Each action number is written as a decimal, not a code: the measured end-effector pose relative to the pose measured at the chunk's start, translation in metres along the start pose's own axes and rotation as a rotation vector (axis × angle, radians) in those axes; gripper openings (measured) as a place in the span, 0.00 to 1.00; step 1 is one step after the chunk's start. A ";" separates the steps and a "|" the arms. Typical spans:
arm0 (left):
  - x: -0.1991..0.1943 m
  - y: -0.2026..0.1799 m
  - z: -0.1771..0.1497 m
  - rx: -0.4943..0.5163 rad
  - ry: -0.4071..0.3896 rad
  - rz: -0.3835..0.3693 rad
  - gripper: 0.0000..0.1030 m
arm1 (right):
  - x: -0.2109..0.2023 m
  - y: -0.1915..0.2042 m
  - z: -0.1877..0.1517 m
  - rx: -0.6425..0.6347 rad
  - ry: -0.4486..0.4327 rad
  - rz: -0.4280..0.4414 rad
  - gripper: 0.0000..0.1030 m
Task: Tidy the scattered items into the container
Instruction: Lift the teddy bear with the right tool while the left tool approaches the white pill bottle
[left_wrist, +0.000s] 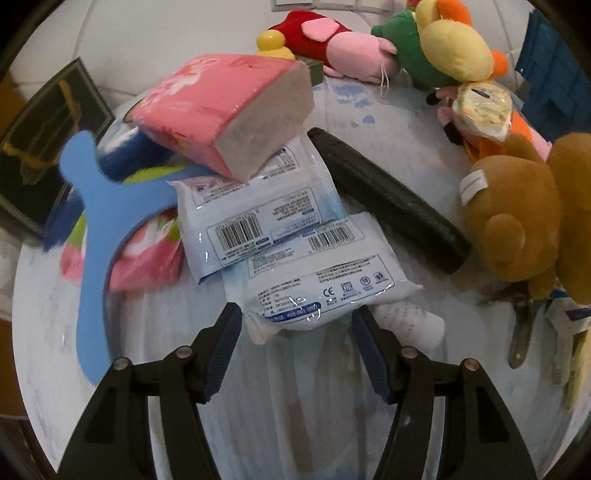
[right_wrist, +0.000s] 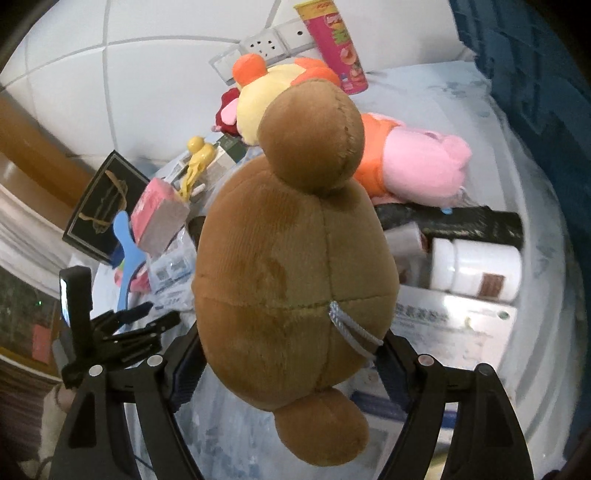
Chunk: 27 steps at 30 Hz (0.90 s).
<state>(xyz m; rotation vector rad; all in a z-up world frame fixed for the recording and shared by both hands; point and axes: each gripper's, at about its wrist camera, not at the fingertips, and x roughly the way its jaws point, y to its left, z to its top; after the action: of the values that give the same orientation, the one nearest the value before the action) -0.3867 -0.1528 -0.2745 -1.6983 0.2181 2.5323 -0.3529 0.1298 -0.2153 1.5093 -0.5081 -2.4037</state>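
— Gripping anything, the right gripper (right_wrist: 291, 354)?
— Yes, its jaws stand wide around a brown plush bear (right_wrist: 295, 258), pressing both sides and holding it above the pale blue cloth (right_wrist: 443, 96) that covers the surface.
— And the left gripper (left_wrist: 297, 325)?
— Parted and empty, just short of a white wipes packet (left_wrist: 317, 280) that lies between the tips.
— What surrounds it?
— A second packet, a pink tissue pack (left_wrist: 225, 110), a black tube (left_wrist: 388, 199), more plush toys.
— The container?
— A dark blue crate (right_wrist: 535, 92) stands at the cloth's far right edge; I cannot tell what is inside. White tiled wall (right_wrist: 110, 48) behind.
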 end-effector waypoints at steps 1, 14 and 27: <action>0.003 0.001 0.002 -0.001 -0.003 0.005 0.59 | 0.003 0.002 0.002 -0.002 -0.003 -0.001 0.81; -0.034 0.006 0.010 -0.144 -0.028 -0.137 0.78 | 0.001 0.002 0.006 -0.014 -0.022 -0.018 0.82; 0.008 -0.058 -0.010 -0.361 0.073 -0.085 0.43 | -0.005 -0.027 0.001 -0.060 0.020 0.044 0.80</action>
<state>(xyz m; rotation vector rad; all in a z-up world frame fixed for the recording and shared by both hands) -0.3718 -0.0969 -0.2900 -1.8712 -0.3208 2.5674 -0.3522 0.1558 -0.2225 1.4801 -0.4556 -2.3461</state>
